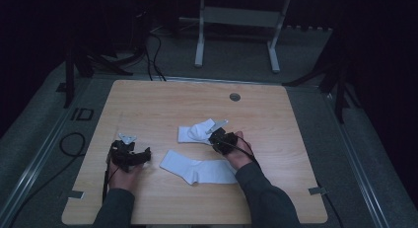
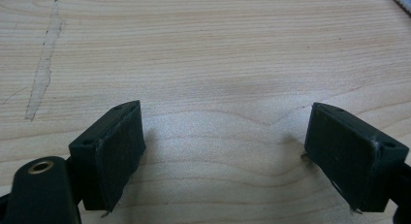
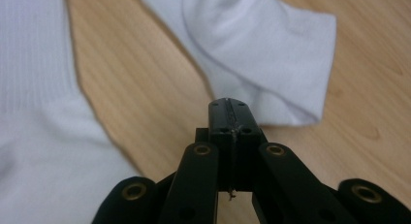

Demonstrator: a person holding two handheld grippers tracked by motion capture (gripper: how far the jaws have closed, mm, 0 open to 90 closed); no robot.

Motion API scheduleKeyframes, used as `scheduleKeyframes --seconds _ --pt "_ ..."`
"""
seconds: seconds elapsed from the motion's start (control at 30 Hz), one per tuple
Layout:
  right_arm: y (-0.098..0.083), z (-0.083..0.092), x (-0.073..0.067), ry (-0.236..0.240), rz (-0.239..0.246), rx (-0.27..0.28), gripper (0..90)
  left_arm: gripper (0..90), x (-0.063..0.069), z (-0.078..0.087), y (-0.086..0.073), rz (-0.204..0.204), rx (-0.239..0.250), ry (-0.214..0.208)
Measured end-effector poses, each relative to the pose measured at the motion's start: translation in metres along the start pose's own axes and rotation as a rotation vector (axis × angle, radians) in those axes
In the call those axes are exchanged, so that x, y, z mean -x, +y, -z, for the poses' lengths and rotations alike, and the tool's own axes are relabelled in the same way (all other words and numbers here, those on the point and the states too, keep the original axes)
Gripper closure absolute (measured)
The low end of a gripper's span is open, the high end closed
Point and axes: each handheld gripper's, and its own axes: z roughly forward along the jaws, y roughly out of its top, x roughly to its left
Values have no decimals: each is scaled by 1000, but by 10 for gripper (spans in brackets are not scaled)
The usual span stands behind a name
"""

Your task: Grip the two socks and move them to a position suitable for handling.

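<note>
A wooden desk (image 1: 148,104) holds two white socks. The flat sock (image 1: 197,169) lies lengthwise between your hands, nearer your right fingers (image 3: 229,118), which are pressed together on nothing beside the bunched sock (image 1: 196,133). Your left fingers (image 2: 223,156) gape wide over bare wood.

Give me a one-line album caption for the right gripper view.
Closed black fingers hover over a wooden table, between two white socks: one ahead, another alongside.

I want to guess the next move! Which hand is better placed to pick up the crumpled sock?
Probably the right. The right gripper sits at the crumpled sock, though its jaws are shut and empty. The left gripper, jaws open, rests over bare table farther away.
</note>
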Motion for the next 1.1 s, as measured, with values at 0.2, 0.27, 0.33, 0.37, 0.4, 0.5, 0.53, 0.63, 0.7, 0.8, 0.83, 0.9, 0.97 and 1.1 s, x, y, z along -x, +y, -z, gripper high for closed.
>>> scheduleKeyframes --seconds 0.2,0.27,0.33,0.37,0.4,0.5,0.53,0.63,0.7,0.8,0.83,0.9,0.97,1.1 --pt "7 -12 7 4 -14 -11 898 141 0 0 0 1 0 -2" --pt "7 -19 8 10 -25 -21 898 141 0 0 0 -3 0 -4" --pt "7 -21 9 12 -28 -28 898 141 0 0 0 -3 1 -4" --pt "5 -27 9 15 -22 -46 898 141 0 0 0 -2 1 -4" --pt "4 -29 9 15 -18 -54 898 141 0 0 0 -3 1 -4" --pt "2 -31 9 21 -27 -51 898 141 0 0 0 -3 1 -4" --pt "1 -30 10 27 -30 -50 898 141 0 0 0 -3 2 -4" --pt "-1 -28 6 39 -15 -55 898 141 0 0 0 -3 1 -4" --pt "-2 -26 4 44 -10 -55 898 142 0 0 0 -3 1 -4" --pt "-7 -22 -3 76 12 -49 898 141 0 0 0 -3 1 -4" --pt "-7 -21 -5 82 21 -48 898 142 0 0 0 -3 1 -4" --pt "-9 -20 -9 92 31 -46 898 142 0 0 0 -4 1 -4" --pt "-10 -18 -12 102 41 -44 898 142 0 0 0 -5 0 -4" --pt "-12 -16 -14 126 57 -43 897 142 0 0 0 -5 0 -4"
